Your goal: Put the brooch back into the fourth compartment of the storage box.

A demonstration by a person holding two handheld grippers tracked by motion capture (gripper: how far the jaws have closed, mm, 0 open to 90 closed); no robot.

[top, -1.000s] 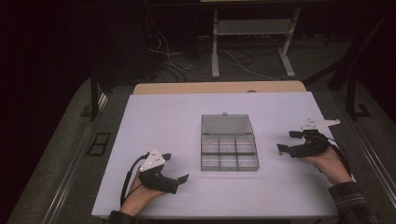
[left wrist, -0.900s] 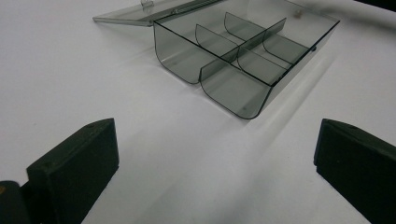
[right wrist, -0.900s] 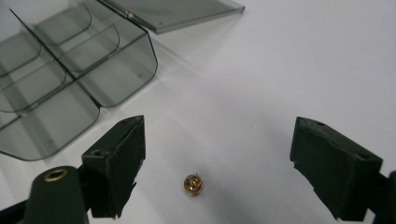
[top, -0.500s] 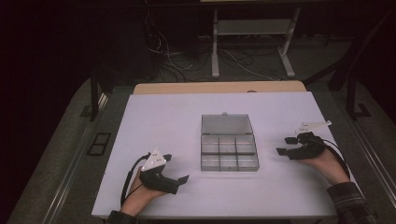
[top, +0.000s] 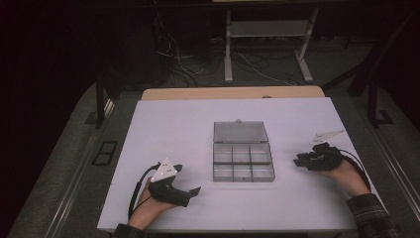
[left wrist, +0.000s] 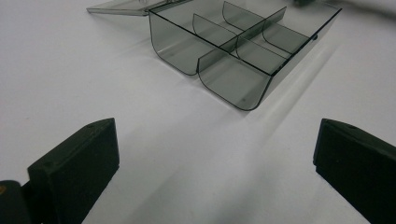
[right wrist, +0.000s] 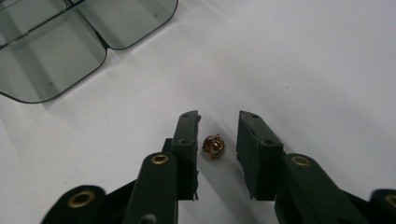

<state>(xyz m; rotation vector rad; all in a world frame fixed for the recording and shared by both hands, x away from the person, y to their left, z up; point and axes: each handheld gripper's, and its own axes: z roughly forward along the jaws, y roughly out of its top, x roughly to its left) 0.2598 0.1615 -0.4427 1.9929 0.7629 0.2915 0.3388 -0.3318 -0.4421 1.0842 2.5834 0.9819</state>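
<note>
**A:** Going left to right: the left gripper (top: pixel 190 191) rests on the table (top: pixel 168 124) with its jaws wide apart and nothing between them, aimed at the open compartment box (top: pixel 242 157). Past the box, the right gripper (right wrist: pixel 218 128) has a little gold bead (right wrist: pixel 214 145) sitting on the table between its jaws, not touching either one yet.

**B:** That bead looks risky. It's tiny and round, so if one jaw meets it first, it probably rolls or pops out sideways. Squeezing too high could also flick it away across the table.

**A:** Agreed. Compared with a second ago, the right gripper's jaws have just been closing, from wide apart to a narrow gap around the bead. Its hand sits a bit lower and nearer in the high view. The left one looks unchanged.
</note>
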